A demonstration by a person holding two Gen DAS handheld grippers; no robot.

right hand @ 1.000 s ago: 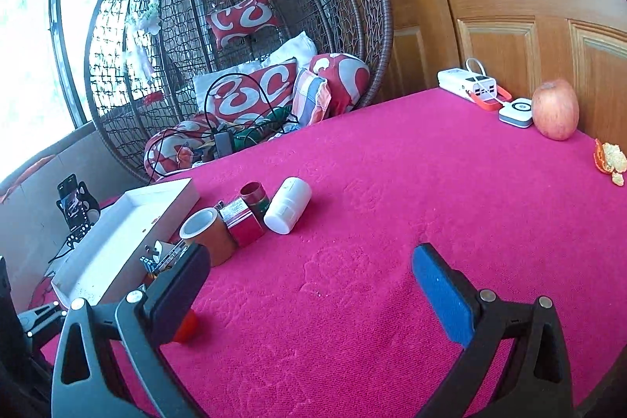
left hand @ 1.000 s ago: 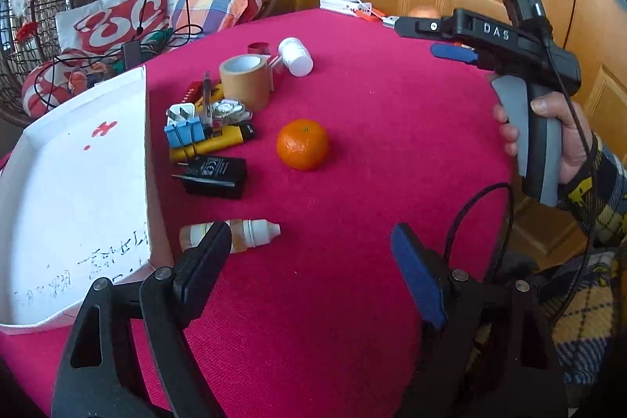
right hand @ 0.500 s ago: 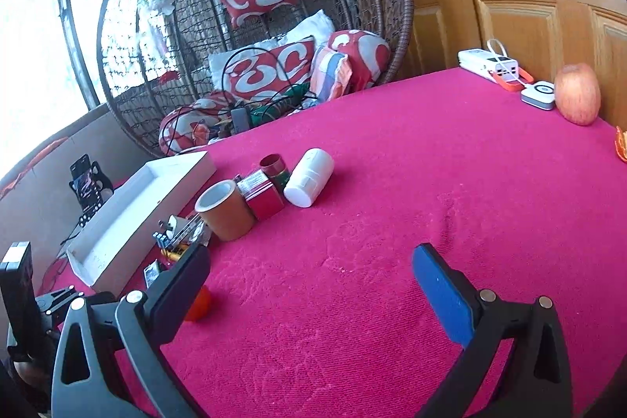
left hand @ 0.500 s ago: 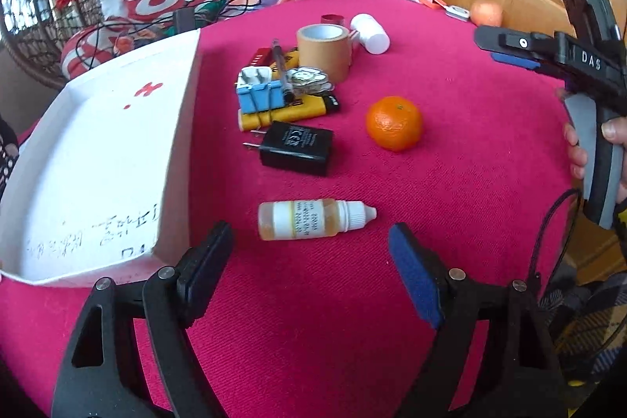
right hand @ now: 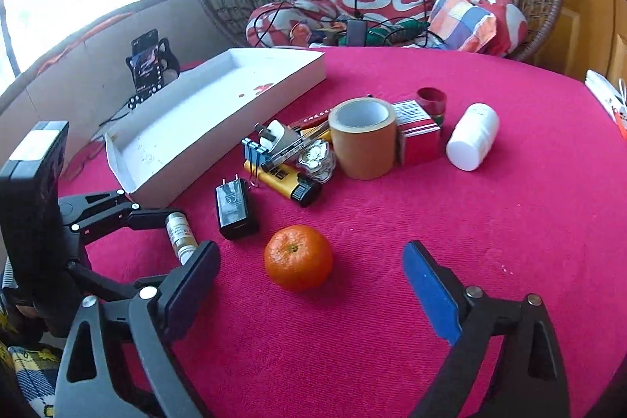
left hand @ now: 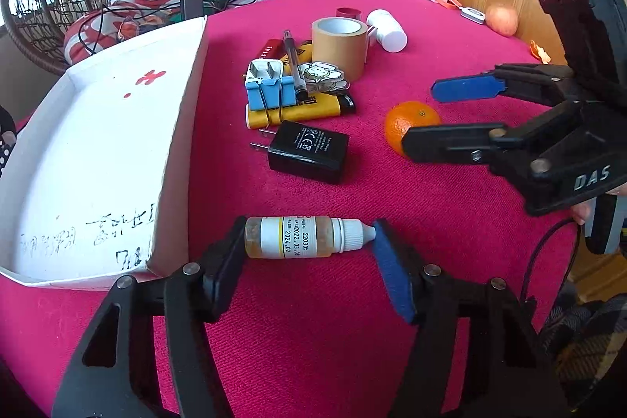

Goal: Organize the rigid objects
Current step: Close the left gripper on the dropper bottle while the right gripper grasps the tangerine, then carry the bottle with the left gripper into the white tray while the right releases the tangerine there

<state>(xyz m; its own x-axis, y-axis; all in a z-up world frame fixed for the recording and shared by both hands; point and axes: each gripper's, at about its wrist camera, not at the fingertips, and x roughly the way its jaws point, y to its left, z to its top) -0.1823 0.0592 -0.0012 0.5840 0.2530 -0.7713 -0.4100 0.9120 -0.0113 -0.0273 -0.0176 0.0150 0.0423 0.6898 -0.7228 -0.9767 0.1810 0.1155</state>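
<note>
Dropper bottle (left hand: 305, 237): small, clear plastic with amber-yellow liquid, white label band printed with digits, white ribbed cap ending in a narrow nozzle. It lies on its side on the magenta tablecloth (left hand: 450, 206), just beside the near corner of the white cardboard tray (left hand: 172, 159), nozzle pointing away from the tray.

Left gripper (left hand: 309, 241): jaws have just been closing, bottle lengthwise between them. The black pad meets the bottle's base and the blue pad meets the nozzle tip; both ends appear to be in contact, so the gripper is grasping the bottle end to end. In the right wrist view the same bottle (right hand: 181, 234) sits between the left gripper's fingers (right hand: 129, 214), still down on the cloth.

Right gripper (right hand: 309, 285): jaws have just been closing but stand spread wide, unclenched, around a mandarin orange (right hand: 298, 257). Clear gaps on both sides; neither pad touches the fruit. Orange is round, glossy, with a small green stem scar on top.

Other items in a cluster further along the cloth: black plug adapter (left hand: 309, 151) near the bottle; yellow lighter (left hand: 298, 110) behind it; blue binder clips (left hand: 270, 93) lying on the lighter; brown tape roll (left hand: 340, 46) standing on end; white pill bottle (left hand: 386, 30) on its side; red box (right hand: 417, 138) touching the tape roll. Tray holds handwriting and red marks on its floor.
</note>
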